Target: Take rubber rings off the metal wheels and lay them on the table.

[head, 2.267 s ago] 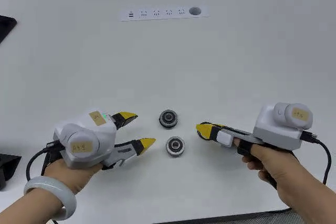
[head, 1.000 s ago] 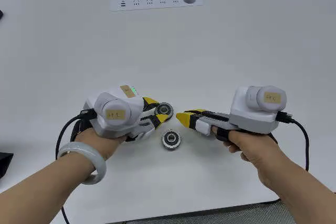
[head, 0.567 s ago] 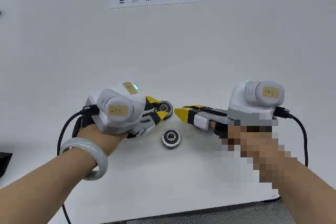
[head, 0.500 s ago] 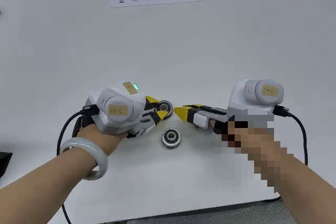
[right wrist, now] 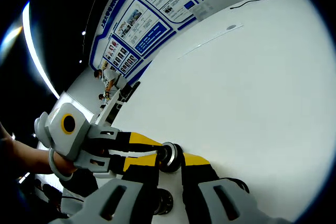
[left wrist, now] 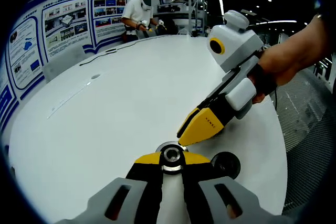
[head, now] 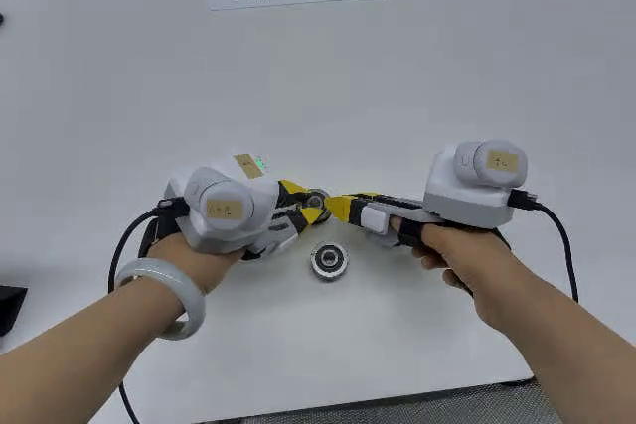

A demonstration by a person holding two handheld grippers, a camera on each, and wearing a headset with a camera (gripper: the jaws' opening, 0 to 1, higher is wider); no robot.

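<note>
Two metal wheels seen. Held wheel (head: 318, 199) sat pinched between left gripper (head: 302, 204) jaws; other wheel (head: 329, 260) lay flat on table (head: 447, 86) at its 6 o'clock. Right gripper (head: 336, 208) reached in from 3 o'clock, jaws narrow, tips touching held wheel's rim (whether clamped, couldn't tell).

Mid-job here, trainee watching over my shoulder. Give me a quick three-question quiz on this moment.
1. True or false: the left gripper is shut on a metal wheel.
2. Fill in: the right gripper has its tip at that wheel's ____.
3. The second wheel lies: A) on the table; B) in the right gripper; C) stacked on the held wheel.
Key: 1 true; 2 rim; 3 A.
</note>
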